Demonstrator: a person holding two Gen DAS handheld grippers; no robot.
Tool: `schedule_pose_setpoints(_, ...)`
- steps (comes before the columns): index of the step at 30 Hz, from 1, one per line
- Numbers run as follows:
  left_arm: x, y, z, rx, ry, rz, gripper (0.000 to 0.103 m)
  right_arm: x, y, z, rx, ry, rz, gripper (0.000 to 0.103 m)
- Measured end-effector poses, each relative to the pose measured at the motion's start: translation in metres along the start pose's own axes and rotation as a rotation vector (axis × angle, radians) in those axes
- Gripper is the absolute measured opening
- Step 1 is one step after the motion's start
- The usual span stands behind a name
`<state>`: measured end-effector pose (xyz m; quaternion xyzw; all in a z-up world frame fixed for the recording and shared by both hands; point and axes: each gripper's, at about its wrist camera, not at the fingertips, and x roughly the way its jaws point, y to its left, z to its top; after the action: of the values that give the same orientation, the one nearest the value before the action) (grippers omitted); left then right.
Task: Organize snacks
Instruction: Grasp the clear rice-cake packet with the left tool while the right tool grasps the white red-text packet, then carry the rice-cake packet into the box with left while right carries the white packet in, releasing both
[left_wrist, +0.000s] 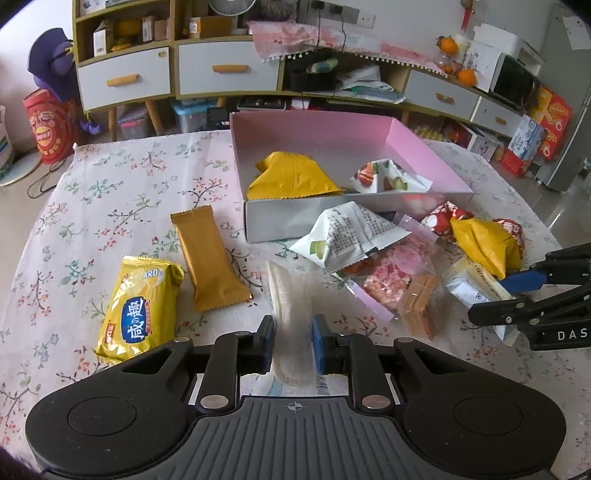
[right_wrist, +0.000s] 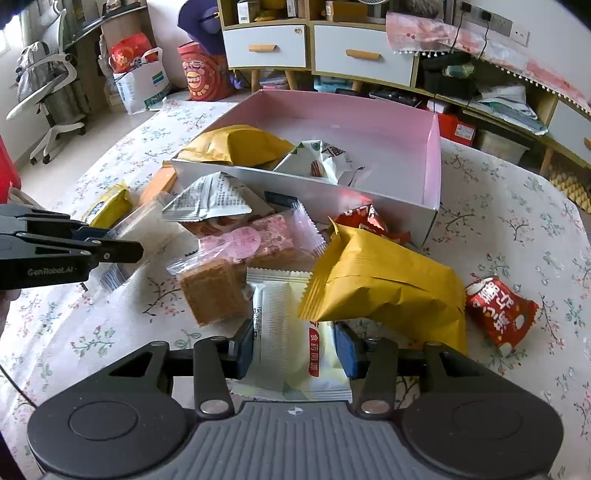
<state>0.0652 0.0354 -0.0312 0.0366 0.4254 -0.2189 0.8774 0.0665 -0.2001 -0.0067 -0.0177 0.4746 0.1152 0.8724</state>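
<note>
— From the left wrist view, what does the left claw (left_wrist: 293, 343) have?

— A clear, see-through plastic packet (left_wrist: 290, 295), pinched between narrow pads, its long axis running straight out ahead. The open pink-lined cardboard box (left_wrist: 255, 221) lies ahead and a little right, its near wall facing the claw. A yellow biscuit bag (left_wrist: 142, 308) and a long gold foil bar (left_wrist: 208, 258) lie on the floral-clothed bench (left_wrist: 110, 192), left of the box.

— And the right wrist view?

— The right claw (right_wrist: 295, 350) straddles a white sachet with a red label (right_wrist: 288, 332), pads beside its edges; whether it grips I cannot tell. The sachet runs lengthwise away from it. A crumpled mustard paper pouch (right_wrist: 388, 288) overlaps it on the right, blocking the straight line to the box. The left one looks nearer open room, I'd say.
</note>
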Motion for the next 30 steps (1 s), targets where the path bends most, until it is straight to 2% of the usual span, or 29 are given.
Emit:
schedule_pose_setpoints(7,-0.012,-0.005,0.0,0.0,0.008,-0.021,0.018,-0.015,0.003,0.0,0.025,0.017,0.027,0.021)
schedule_pose_setpoints(18,-0.029,-0.012,0.009,-0.002,-0.023,-0.031,0.017,-0.03,0.003,0.009,0.085,0.041,0.077,0.021)
schedule_pose_setpoints(21,-0.033,-0.014,0.016,0.002,-0.04,-0.042,0.0,-0.037,0.006,0.014,0.086,0.027,0.095,0.021)
schedule_pose_setpoints(25,-0.033,-0.018,0.022,0.004,-0.051,-0.046,0.0,-0.043,0.004,0.024,0.101,-0.012,0.093,0.021)
schedule_pose_setpoints(27,-0.027,-0.019,0.024,0.003,-0.015,-0.028,0.0,-0.043,0.001,0.029,0.11,-0.028,0.085,0.021)
schedule_pose_setpoints(30,-0.019,-0.022,0.021,0.056,0.035,-0.029,0.008,-0.04,-0.006,0.034,0.131,-0.034,0.072,0.021)
